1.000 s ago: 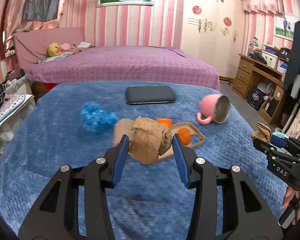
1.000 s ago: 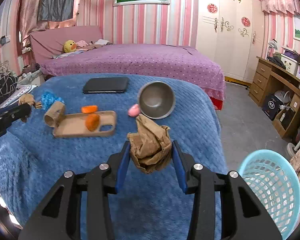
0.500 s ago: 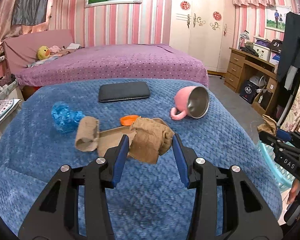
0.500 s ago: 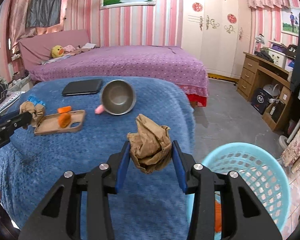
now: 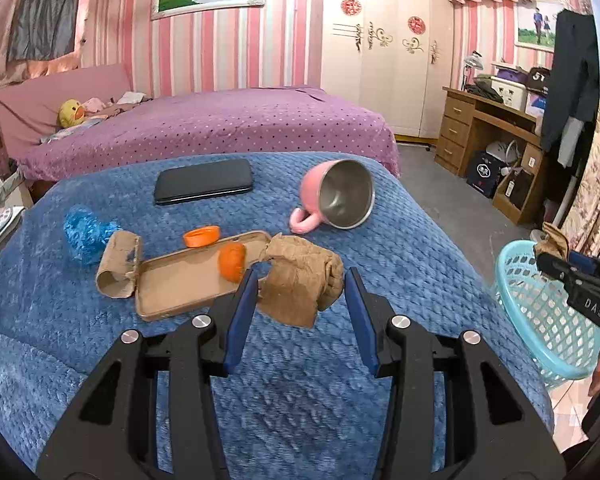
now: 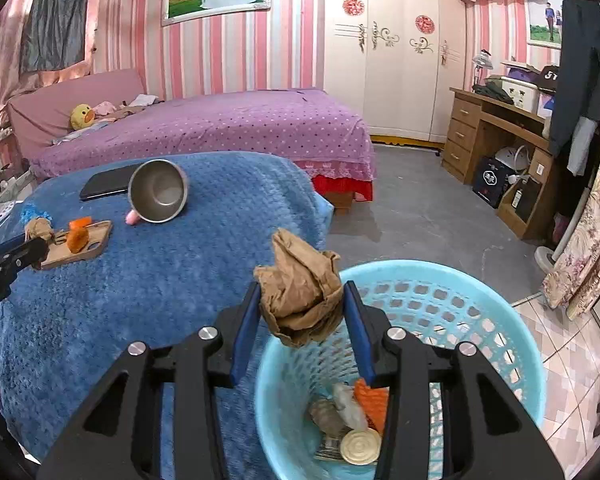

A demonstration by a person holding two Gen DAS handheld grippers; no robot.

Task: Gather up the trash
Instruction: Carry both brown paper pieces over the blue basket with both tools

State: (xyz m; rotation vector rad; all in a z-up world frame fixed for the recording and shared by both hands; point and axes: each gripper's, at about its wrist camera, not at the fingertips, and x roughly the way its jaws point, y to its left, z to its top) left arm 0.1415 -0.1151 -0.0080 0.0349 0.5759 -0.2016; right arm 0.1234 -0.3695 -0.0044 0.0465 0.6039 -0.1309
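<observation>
My left gripper (image 5: 300,300) is shut on a crumpled brown paper wad (image 5: 300,280), held above the blue blanket. My right gripper (image 6: 300,312) is shut on another crumpled brown paper wad (image 6: 300,292), held over the near rim of the light blue basket (image 6: 480,300). The basket holds several bits of trash, among them an orange piece (image 6: 374,400) and a round lid (image 6: 360,446). On the blanket lie a blue plastic wad (image 5: 85,234), a cardboard tube (image 5: 118,264), an orange cap (image 5: 201,236) and an orange piece (image 5: 232,260).
A tan phone case (image 5: 180,280), a black phone (image 5: 204,181) and a tipped pink mug (image 5: 336,200) lie on the blanket (image 5: 380,240). A purple bed (image 5: 220,128) stands behind, a wooden desk (image 5: 496,132) at right. The basket (image 5: 540,312) stands on the floor right of the blanket.
My right gripper has swung right with its paper wad, from above the blanket to over the basket. My left gripper has also shifted right with its wad.
</observation>
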